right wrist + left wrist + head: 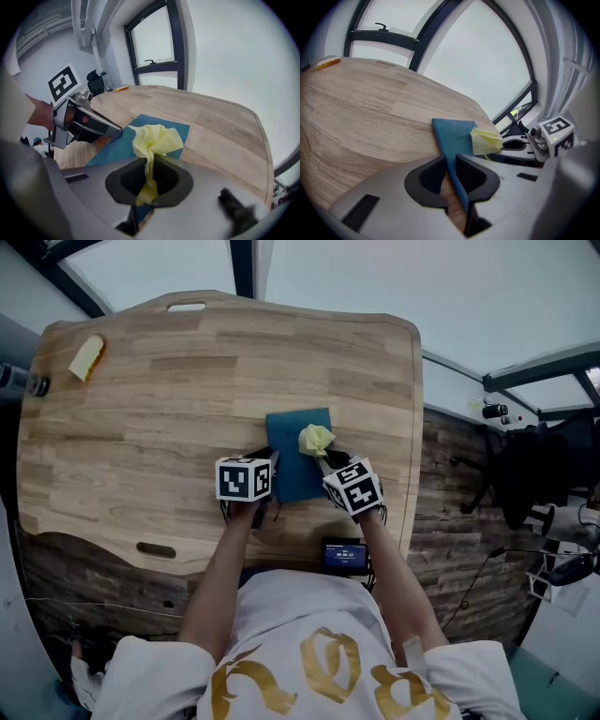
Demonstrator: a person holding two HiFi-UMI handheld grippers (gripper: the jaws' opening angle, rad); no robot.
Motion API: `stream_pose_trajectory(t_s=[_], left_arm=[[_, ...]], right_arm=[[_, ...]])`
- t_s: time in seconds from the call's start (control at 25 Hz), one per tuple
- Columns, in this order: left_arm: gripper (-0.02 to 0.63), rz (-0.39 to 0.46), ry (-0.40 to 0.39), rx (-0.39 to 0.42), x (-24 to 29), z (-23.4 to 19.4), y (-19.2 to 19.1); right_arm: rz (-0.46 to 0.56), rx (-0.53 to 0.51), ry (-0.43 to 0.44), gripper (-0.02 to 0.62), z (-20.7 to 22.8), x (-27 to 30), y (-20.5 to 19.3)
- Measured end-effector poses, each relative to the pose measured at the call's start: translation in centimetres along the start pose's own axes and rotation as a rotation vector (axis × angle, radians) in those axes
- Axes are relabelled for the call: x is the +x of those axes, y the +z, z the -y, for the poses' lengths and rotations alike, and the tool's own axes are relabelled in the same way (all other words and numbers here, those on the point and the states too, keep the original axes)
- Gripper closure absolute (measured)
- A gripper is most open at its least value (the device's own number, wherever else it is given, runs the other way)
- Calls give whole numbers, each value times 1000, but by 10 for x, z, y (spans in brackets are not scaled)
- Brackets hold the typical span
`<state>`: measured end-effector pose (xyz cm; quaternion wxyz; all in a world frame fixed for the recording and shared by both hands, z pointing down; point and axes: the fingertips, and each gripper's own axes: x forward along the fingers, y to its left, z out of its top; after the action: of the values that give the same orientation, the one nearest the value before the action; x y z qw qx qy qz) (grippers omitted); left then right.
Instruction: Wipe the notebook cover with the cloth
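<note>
A blue notebook [292, 470] lies flat on the wooden table [141, 427], near its front edge. My left gripper [266, 476] is shut on the notebook's left edge; in the left gripper view that edge [452, 136] runs between the pads of this gripper [451, 161]. My right gripper [324, 459] is shut on a crumpled yellow cloth [316, 439], and the bunched cloth rests on the notebook's cover. In the right gripper view the cloth [157, 138] spills out of the gripper [149, 166] over the blue cover [180, 127]. The left gripper's tips [117, 131] sit at the cover's left.
A yellow block [86, 356] lies at the table's far left corner. A small device with a lit screen [344, 556] sits at the front edge by the person's body. Dark equipment [534, 465] stands on the floor to the right.
</note>
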<state>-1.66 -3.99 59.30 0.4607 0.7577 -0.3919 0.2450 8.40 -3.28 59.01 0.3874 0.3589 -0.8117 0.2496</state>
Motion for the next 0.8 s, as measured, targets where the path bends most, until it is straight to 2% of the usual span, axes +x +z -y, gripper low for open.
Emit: stream_pose_trajectory(t_s=[0.28, 0.56, 0.8], left_arm=[[532, -4, -5, -4, 0, 0, 0], [532, -3, -6, -5, 1, 0, 0], [532, -3, -8, -4, 1, 0, 0]], right_arm=[[22, -25, -51, 558, 18, 10, 26], [48, 44, -104, 558, 38, 20, 36], [68, 53, -143, 558, 44, 20, 44]])
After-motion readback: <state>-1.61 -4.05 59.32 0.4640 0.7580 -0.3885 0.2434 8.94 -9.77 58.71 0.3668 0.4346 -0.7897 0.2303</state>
